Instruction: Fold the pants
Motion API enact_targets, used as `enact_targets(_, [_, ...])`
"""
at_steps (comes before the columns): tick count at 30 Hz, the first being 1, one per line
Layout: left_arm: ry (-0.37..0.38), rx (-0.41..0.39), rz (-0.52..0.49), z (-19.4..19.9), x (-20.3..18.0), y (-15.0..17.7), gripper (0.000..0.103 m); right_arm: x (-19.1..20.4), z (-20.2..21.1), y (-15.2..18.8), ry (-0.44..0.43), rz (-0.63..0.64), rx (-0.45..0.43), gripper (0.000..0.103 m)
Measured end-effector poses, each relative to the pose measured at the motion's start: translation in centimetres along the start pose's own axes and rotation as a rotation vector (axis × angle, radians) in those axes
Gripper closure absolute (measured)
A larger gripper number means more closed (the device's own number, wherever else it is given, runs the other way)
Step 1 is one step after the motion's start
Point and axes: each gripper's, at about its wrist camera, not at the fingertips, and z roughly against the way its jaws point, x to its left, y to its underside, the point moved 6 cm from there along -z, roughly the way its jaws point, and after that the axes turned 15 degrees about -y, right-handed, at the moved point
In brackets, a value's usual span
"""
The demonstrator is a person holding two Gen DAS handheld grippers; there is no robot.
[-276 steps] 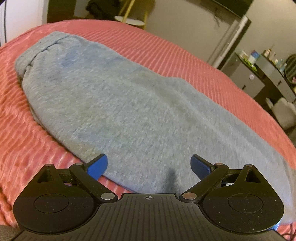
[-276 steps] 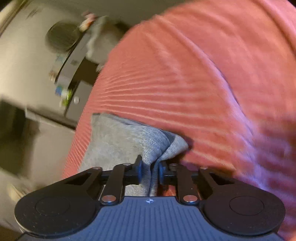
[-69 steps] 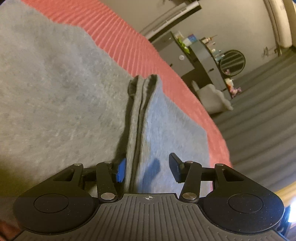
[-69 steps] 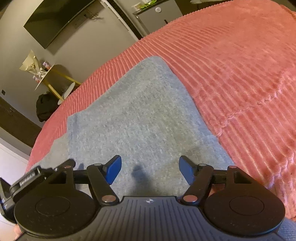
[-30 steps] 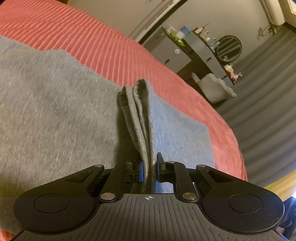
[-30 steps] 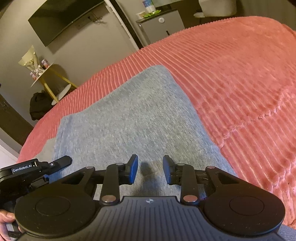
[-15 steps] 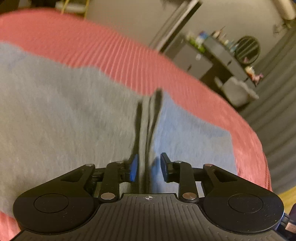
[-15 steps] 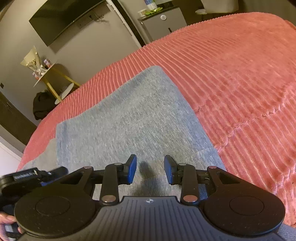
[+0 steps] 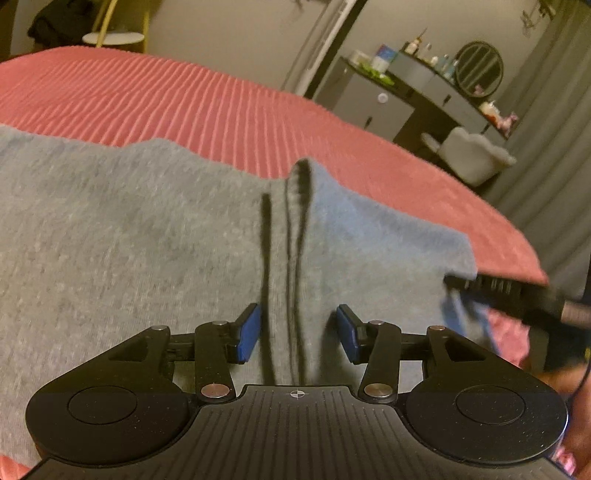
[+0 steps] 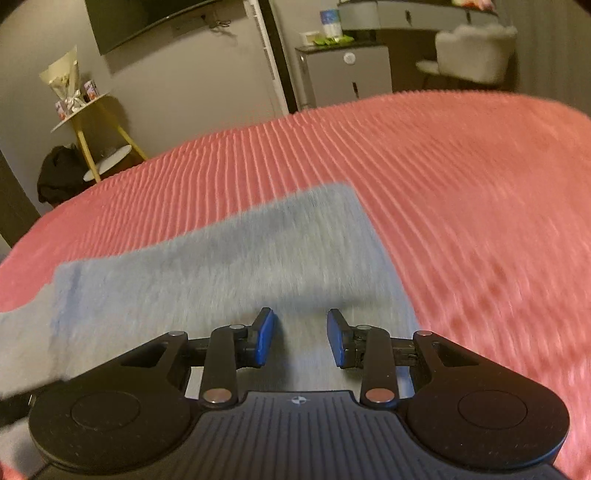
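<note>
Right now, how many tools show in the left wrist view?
2. The left tool sits low centre, its jaws opening around a ridge of the grey pants. The right tool is blurred at the pants' right edge.

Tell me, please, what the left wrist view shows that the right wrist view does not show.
Only the left wrist view: a raised ridge of cloth between the opening jaws of the left tool, untouched by the pads, a round mirror, and the blurred right tool at the right edge.

Only the right wrist view: the right tool open over flat cloth, a dark screen and a bouquet.

Both: the grey pants, the pink ribbed bedcover, a white chair.
</note>
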Motion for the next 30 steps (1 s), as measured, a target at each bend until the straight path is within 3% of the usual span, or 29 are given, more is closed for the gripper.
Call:
enact_targets(7, [0.004,-0.010,-0.041,-0.5,-0.6,0.5,0.048,0.1,-1.4,-1.4,0.043,0.064,-0.010,0.065])
enact_targets(11, [0.011,-0.007,-0.032,-0.5,-0.3,0.6,0.048,0.9,0.1,0.3,0.047,0.081,-0.009,0.064])
enact_targets(13, [0.014,-0.005,-0.027,-0.6,-0.3,0.6,0.047,1.4,1.6,1.9,0.041,0.076,0.037,0.058])
enact_targets(17, [0.015,-0.007,-0.026,-0.6,-0.3,0.6,0.046,2.3,4.4,5.2,0.043,0.086,0.088,0.057])
enact_targets(21, [0.042,0.004,-0.006,-0.6,-0.3,0.9,0.043,2.1,6.5,6.8,0.008,-0.040,0.118,0.047])
enact_targets(26, [0.107,0.027,0.034,-0.5,-0.2,1.5,0.045,3.0,7.0,7.3,-0.028,-0.002,0.131,0.032])
enact_targets(27, [0.112,0.026,0.037,-0.5,-0.1,1.5,0.056,3.2,6.9,7.4,-0.028,0.007,0.130,0.032])
enact_targets(28, [0.115,0.028,0.043,-0.6,0.0,1.4,0.076,3.3,6.9,7.5,-0.026,0.012,0.127,0.032])
enact_targets(30, [0.133,0.049,0.069,-0.9,0.3,1.5,0.084,3.5,6.8,7.5,-0.028,0.013,0.115,0.032])
